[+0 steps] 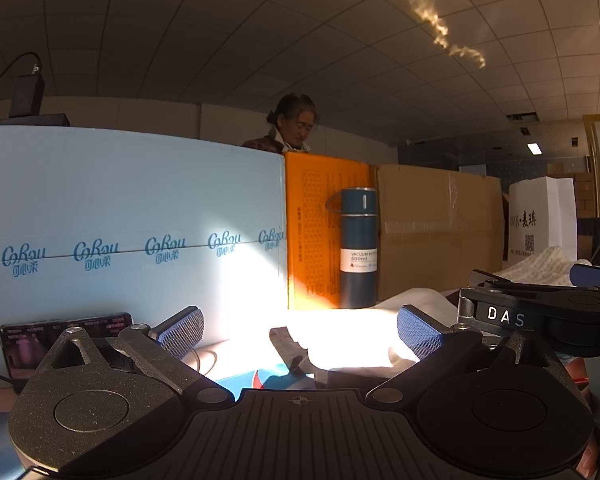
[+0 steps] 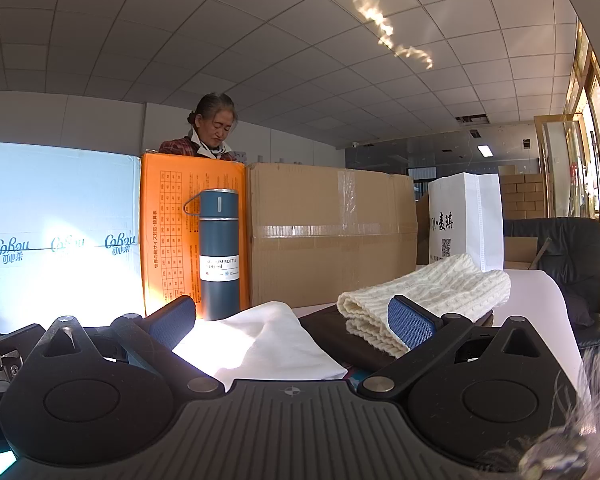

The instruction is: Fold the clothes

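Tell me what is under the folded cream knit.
The knit lies on a dark brown garment, which shows at its left and front edge. How far the brown piece runs beneath, and anything below it, is covered.

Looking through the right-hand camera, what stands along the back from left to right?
Pale blue box → orange box → blue vacuum bottle → brown cardboard box → white paper bag → dark chair.

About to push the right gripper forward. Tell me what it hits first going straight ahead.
Most likely the white cloth lying between the open fingers of the right gripper. Beyond it stand the blue vacuum bottle and the cardboard box; depth is hard to judge.
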Demonstrator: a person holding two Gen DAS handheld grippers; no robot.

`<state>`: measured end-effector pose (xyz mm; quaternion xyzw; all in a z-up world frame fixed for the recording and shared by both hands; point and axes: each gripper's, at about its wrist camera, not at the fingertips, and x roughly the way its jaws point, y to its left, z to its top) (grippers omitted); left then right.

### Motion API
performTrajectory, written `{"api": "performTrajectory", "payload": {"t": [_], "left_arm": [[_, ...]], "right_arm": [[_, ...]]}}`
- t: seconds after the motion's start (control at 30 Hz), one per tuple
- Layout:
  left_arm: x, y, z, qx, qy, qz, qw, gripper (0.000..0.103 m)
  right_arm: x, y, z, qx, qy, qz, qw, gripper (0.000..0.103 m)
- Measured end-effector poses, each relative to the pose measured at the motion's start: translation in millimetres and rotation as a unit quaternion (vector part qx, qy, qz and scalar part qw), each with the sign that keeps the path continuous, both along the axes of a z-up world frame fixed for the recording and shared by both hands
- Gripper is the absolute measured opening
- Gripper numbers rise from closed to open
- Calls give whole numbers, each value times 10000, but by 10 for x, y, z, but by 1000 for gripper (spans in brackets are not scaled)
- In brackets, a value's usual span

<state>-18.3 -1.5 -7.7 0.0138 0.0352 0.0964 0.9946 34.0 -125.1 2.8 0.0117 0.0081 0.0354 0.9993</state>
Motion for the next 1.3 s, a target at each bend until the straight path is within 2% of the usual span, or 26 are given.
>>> {"api": "performTrajectory", "payload": {"t": [1.3], "left_arm": [[24, 6, -4, 1, 6, -5, 10000, 103]], "right_arm": [[5, -20, 8, 85, 17, 50, 10000, 103]]}}
